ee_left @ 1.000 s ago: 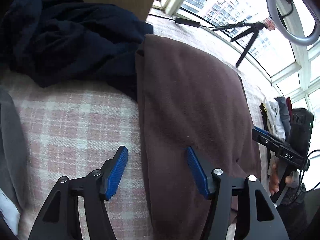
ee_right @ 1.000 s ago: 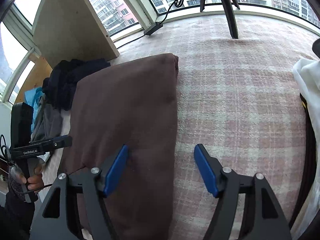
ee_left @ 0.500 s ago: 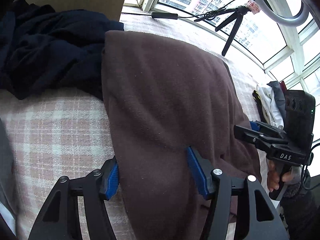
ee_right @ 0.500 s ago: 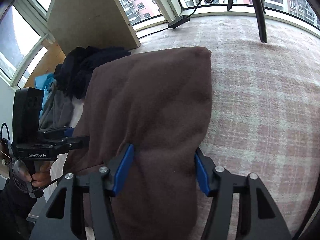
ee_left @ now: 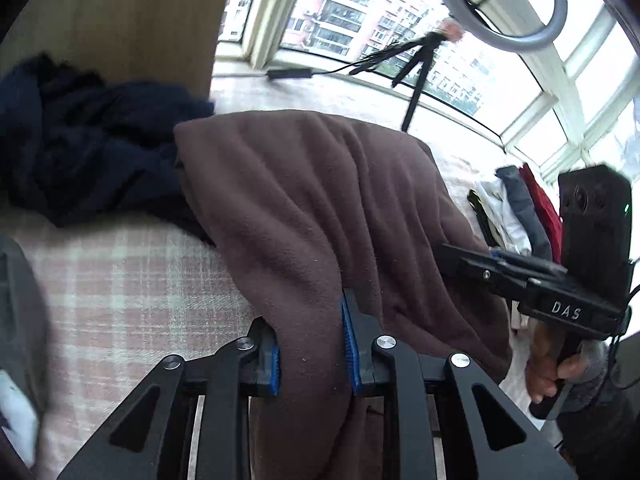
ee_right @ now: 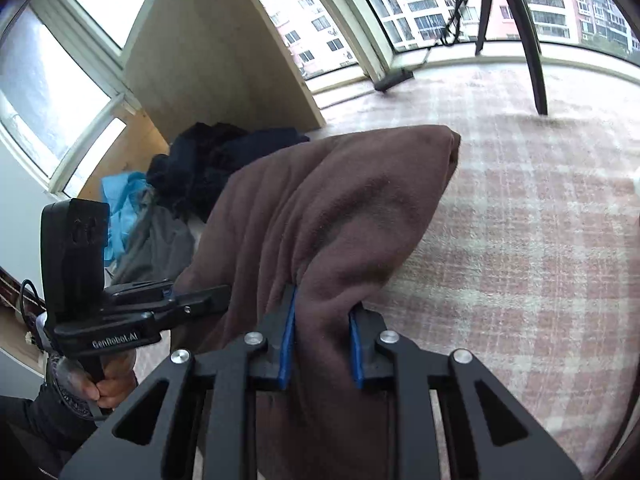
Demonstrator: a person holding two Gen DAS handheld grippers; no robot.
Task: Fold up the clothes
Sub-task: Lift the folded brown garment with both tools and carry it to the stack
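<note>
A folded brown fleece garment point(ee_left: 312, 208) lies on the pink plaid bed cover point(ee_left: 132, 280), its near edge lifted. My left gripper point(ee_left: 310, 344) is shut on the garment's near left edge. My right gripper point(ee_right: 320, 340) is shut on the near right edge of the same brown garment point(ee_right: 340, 216). The garment's far end rests on the cover. The right gripper shows in the left wrist view point(ee_left: 500, 268), the left gripper in the right wrist view point(ee_right: 192, 300).
A dark navy clothes pile point(ee_left: 92, 148) lies at the far left beside a wooden panel point(ee_left: 120, 20). Grey and blue clothes point(ee_right: 132, 216) lie beyond it. More clothes point(ee_left: 520, 212) are stacked at the right. A tripod point(ee_left: 416, 76) and ring light stand by the window.
Both grippers moved forward onto the garment's near edge and closed on it. The near edge has risen off the cover and the cloth has bunched.
</note>
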